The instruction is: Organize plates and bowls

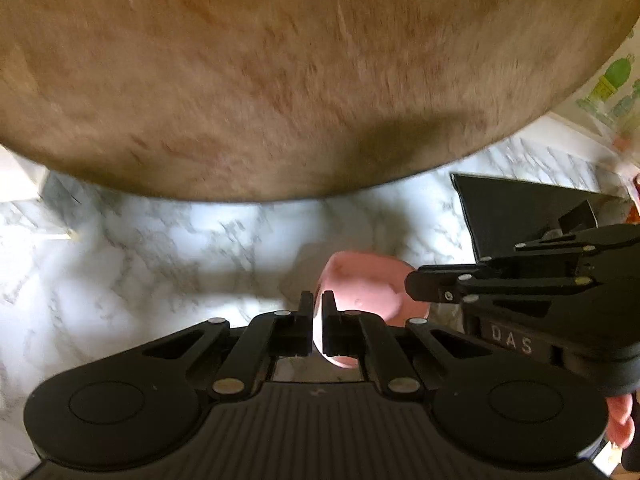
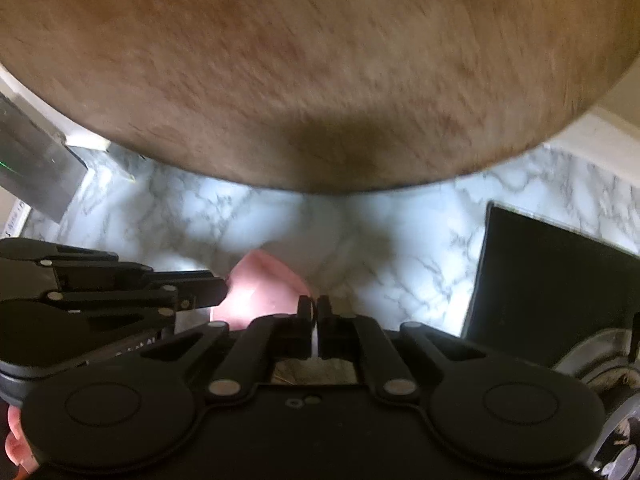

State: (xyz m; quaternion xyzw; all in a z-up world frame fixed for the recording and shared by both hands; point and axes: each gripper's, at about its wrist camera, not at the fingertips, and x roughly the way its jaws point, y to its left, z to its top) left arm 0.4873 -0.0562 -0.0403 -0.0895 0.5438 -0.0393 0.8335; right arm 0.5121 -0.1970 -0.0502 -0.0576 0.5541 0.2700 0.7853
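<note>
Behind both closed fingers (image 1: 308,312), a pink bowl (image 1: 360,284) sits half hidden.

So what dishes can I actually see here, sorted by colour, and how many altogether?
Brown: 1, a big round wooden plate at the top of both views.
Pink: 1, a small bowl held at its rim between the two grippers.
Total: 2 dishes, on or above the marble counter.

Left tongs (image 1: 317,308) grip the pink bowl's (image 1: 360,288) rim; right tongs (image 1: 416,286) pinch its far side. A wooden board (image 1: 280,80) lies beyond on the marble desk (image 1: 140,260).
</note>
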